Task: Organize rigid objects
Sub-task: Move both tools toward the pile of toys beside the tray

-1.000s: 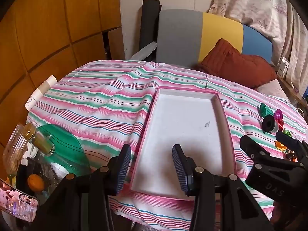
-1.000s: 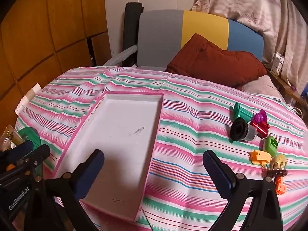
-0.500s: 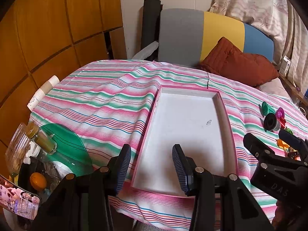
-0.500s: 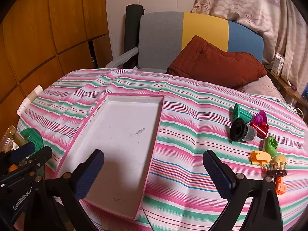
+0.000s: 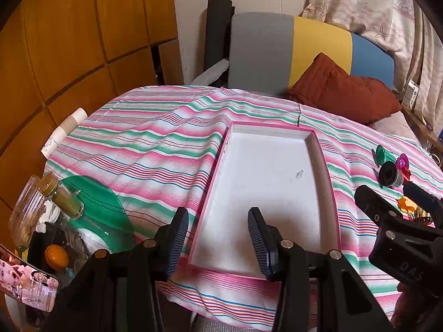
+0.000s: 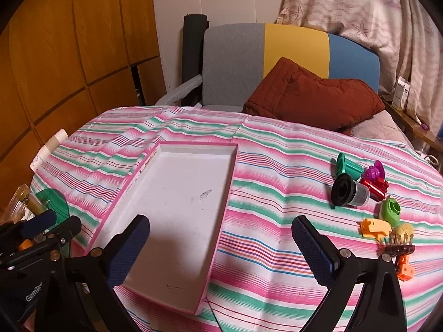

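So basically nothing has been sorted yet, as far as can be judged. The white tray with the pink rim [image 6: 193, 149] is sitting bare on the striped surface [image 6: 277, 166], with only a small scuff mark seen on its floor. It lies just ahead of the left tool [image 5: 218, 238], whose jaws are parted with nothing between them, roughly over the tray's near left corner. The right tool [image 6: 221, 249] is spread wide too and nothing is held; its left finger is seen over the tray and its right finger over bare cloth.

All the rigid bits are bunched ahead and to the right of the right tool, well apart from the tray: a dark green spool [image 6: 347, 166], a black cylinder [image 6: 349, 191], a red piece [image 6: 373, 186] with a purple piece [image 6: 375, 170] touching it, a light green ring-shaped part [image 6: 390, 211], an orange piece [image 6: 375, 228], a yellowish toy on a brown base [image 6: 402, 238], and a small orange cube [image 6: 404, 268].

So every item is left to be picked. Presumably the tray is meant as the destination, though that's only guessed from the layout. Whichever piece gets taken first, the cluster is tight, so neighbours could get knocked.
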`<state>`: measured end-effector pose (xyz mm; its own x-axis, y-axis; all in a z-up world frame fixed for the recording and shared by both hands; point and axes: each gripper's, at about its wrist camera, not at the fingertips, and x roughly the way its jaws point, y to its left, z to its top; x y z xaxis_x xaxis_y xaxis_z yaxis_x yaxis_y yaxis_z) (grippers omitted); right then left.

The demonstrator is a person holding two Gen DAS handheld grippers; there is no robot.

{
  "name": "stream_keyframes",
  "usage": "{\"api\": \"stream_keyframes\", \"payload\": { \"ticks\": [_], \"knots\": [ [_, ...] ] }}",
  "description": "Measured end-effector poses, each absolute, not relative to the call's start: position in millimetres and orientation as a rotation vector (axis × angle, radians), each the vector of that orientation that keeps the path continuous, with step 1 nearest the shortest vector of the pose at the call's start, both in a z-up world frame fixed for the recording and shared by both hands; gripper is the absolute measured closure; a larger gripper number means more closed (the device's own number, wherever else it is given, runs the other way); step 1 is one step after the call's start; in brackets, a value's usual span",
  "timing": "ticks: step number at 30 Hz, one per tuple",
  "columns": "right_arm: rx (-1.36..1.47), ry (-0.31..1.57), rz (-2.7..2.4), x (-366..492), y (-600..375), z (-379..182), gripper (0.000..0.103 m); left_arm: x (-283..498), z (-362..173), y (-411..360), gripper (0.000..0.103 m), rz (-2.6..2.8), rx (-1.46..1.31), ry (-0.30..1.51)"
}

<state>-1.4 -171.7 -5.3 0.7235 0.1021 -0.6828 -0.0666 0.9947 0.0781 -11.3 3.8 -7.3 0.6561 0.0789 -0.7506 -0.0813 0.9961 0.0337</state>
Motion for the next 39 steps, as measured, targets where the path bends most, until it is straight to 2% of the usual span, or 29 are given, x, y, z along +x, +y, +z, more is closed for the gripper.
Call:
{"api": "stream_keyframes", "payload": {
  "ticks": [17,39],
  "knots": [
    [0.051,0.829,0.088,-14,-214,-24,0.0,-10,-22,-21,0.058,-0.001,-0.028,0.919],
    [0.159,0.89,-0.185,-45,-381,-50,0.0,-20,-39,-104,0.058,-0.285,0.082,0.953]
  ]
}}
